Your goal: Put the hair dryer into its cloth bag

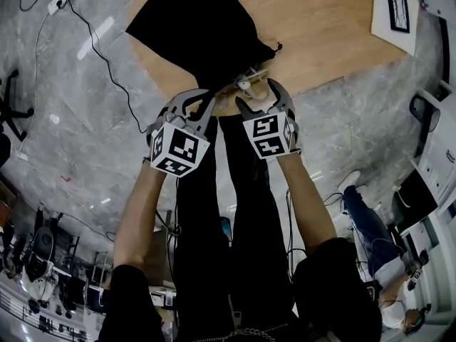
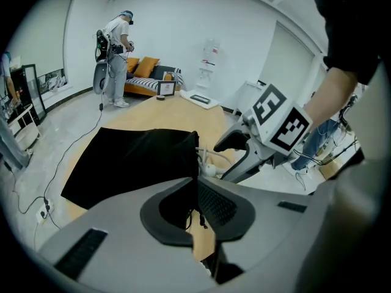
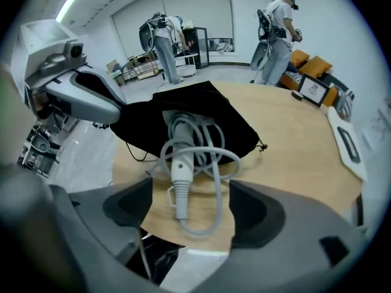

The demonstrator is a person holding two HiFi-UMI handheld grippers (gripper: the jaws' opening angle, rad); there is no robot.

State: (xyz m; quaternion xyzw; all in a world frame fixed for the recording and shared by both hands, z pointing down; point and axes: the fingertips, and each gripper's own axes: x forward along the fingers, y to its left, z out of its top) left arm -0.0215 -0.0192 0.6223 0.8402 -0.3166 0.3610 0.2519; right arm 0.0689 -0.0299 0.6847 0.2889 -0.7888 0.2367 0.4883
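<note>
Cloth bag (image 1: 203, 27) pinched in left claw (image 1: 202, 100), right claw (image 1: 255, 95) open over dryer (image 3: 181, 163)

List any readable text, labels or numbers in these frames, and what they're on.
No word or number is readable in any view.
Left cube: black-and-white square markers, no letters.
Right cube: the same.
White card on the table: dark print, too small to read.
Standing frame on the table: blurred.
</note>
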